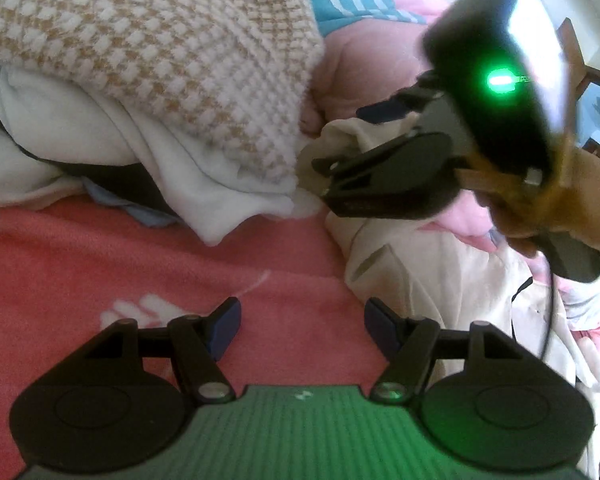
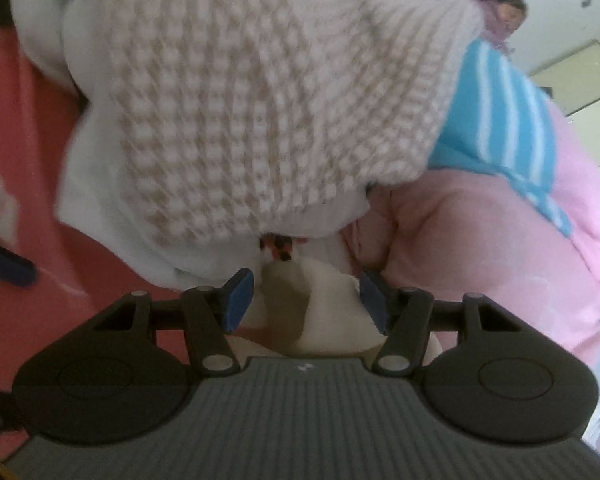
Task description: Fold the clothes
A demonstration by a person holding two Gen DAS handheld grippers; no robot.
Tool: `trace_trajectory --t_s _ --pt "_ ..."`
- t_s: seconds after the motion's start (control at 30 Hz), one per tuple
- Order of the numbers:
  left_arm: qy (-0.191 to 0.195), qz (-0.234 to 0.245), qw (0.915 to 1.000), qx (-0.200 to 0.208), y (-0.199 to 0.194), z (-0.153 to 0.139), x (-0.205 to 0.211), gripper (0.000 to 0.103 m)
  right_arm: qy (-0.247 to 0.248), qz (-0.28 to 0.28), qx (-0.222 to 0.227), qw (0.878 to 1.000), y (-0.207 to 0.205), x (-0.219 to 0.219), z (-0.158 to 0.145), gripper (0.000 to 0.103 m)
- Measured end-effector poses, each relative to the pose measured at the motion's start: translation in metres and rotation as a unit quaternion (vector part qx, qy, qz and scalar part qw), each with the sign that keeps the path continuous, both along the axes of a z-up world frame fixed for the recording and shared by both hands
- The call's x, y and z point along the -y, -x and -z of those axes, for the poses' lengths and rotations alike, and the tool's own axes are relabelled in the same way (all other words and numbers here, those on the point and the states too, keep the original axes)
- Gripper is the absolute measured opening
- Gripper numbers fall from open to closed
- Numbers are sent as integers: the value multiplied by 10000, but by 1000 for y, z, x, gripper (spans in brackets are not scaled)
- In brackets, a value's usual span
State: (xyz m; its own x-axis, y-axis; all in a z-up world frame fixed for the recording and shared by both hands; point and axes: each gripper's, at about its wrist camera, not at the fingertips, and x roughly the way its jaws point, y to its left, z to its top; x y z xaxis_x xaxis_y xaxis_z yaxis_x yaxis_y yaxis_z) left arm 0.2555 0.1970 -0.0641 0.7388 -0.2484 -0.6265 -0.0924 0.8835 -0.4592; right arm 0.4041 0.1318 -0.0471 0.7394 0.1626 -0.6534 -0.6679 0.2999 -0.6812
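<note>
Tan-and-white checked knit [image 1: 148,60], blue-white striped cloth [image 2: 496,120] — coral blanket [image 1: 80,260]

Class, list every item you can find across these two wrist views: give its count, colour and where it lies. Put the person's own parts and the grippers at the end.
Knitted garment: one, tan and white check, on top of the heap.
White cloth: one, white, under the knit.
Striped cloth: one, blue with white stripes, behind the knit.
Pink fabric: one, pale pink, right of the heap.
Cream garment: one, cream, right of the red cover.
Bed cover: one, coral red with white print, underneath.
Left gripper: one, black, blue pads, open over the cover.
Right gripper: one, black, open, cream cloth between the fingers.
Hand: one, holding the right gripper.
</note>
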Motion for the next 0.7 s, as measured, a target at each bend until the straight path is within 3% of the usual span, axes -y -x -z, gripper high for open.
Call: trace_trajectory --t_s 0.07,0.1,0.13,0.17,0.3,0.4,0.47,0.53,0.7 --pt "1 -6 10000 -3 0 1 -1 69 130 167 -13 9998 -10 0 7 55" --pt "5 -9 10000 -7 0 1 -2 69 136 279 -13 9995 -14 1 8 41" --pt "7 -11 10000 -6 -1 1 -3 69 75 404 -5 9992 -16 4 7 18" --pt "6 -11 10000 -1 -1 1 -4 69 -55 542 12 9985 -18 9 2 10" --pt "-36 -7 10000 12 1 2 -5 69 -749 966 84 9925 -12 31 -24 9" --pt "-50 19 10000 28 4 0 -5 69 -1490 1217 140 9812 5 57 -55 8" --pt "-49 52 10000 35 5 0 -4 69 -2081 1408 122 9678 19 76 -77 8" --pt "-55 79 9999 30 4 1 -3 69 -2783 1619 -34 9467 33 101 -99 8" --pt "-92 123 9999 31 5 0 0 70 -4297 2110 -533 8763 69 161 -131 8"
